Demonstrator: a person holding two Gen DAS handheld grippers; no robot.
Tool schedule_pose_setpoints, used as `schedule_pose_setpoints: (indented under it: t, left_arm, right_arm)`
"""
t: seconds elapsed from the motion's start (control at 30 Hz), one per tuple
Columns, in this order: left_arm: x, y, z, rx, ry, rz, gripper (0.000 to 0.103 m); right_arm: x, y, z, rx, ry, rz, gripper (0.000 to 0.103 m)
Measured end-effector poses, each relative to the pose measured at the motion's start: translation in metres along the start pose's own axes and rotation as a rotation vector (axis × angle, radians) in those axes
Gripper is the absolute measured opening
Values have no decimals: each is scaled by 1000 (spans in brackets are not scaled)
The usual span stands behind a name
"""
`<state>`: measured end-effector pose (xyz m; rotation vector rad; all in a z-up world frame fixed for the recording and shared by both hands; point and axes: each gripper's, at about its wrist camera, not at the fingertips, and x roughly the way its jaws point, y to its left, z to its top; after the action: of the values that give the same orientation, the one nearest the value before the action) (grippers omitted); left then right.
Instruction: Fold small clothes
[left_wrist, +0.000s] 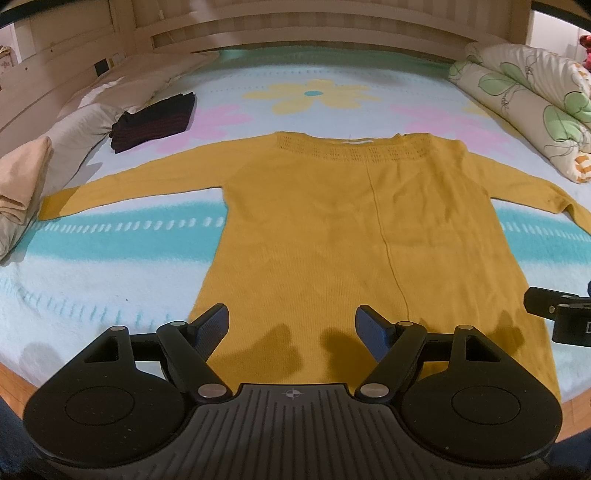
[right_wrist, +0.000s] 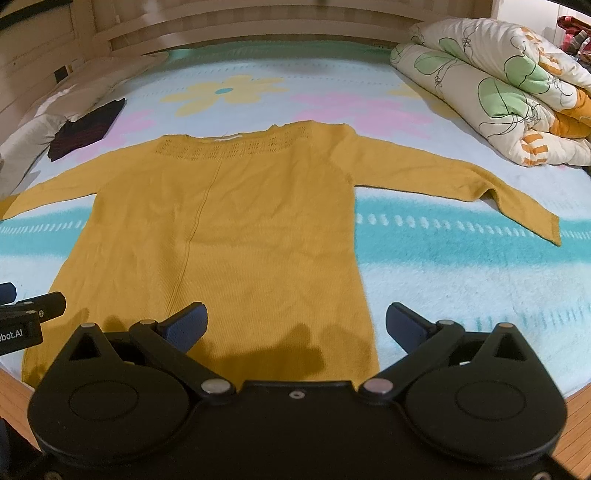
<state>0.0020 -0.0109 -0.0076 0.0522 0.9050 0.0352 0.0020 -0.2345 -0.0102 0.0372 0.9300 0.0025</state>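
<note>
A mustard-yellow knit sweater (left_wrist: 332, 221) lies flat on the bed, neckline far, hem near, both sleeves spread out sideways; it also shows in the right wrist view (right_wrist: 229, 229). My left gripper (left_wrist: 291, 325) is open and empty, hovering over the hem's left half. My right gripper (right_wrist: 295, 325) is open and empty, over the hem's right corner. The right gripper's body shows at the right edge of the left view (left_wrist: 557, 314), and the left gripper's body at the left edge of the right view (right_wrist: 26, 314).
The bed has a light blue flowered blanket (left_wrist: 110, 258). A folded dark garment (left_wrist: 155, 120) lies at the far left. Pillows (left_wrist: 74, 136) line the left side. A rolled floral quilt (right_wrist: 498, 88) lies at the far right. The wooden bed edge (right_wrist: 576, 421) runs near.
</note>
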Motion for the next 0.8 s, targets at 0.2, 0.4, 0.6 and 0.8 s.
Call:
schedule_pose_setpoints:
  t: [0.2, 0.4, 0.6, 0.8]
  left_arm:
    - [1, 1, 0, -2, 9, -5, 75]
    - [1, 2, 0, -4, 13, -5, 75]
    - [4, 2, 1, -4, 21, -2, 75]
    - [6, -2, 4, 14, 36, 29, 75]
  right_arm:
    - [2, 0, 0, -4, 7, 2, 102]
    - [3, 1, 1, -7, 14, 3, 102]
    - [4, 1, 1, -9, 20, 11, 102]
    - [5, 0, 2, 4, 22, 28, 102]
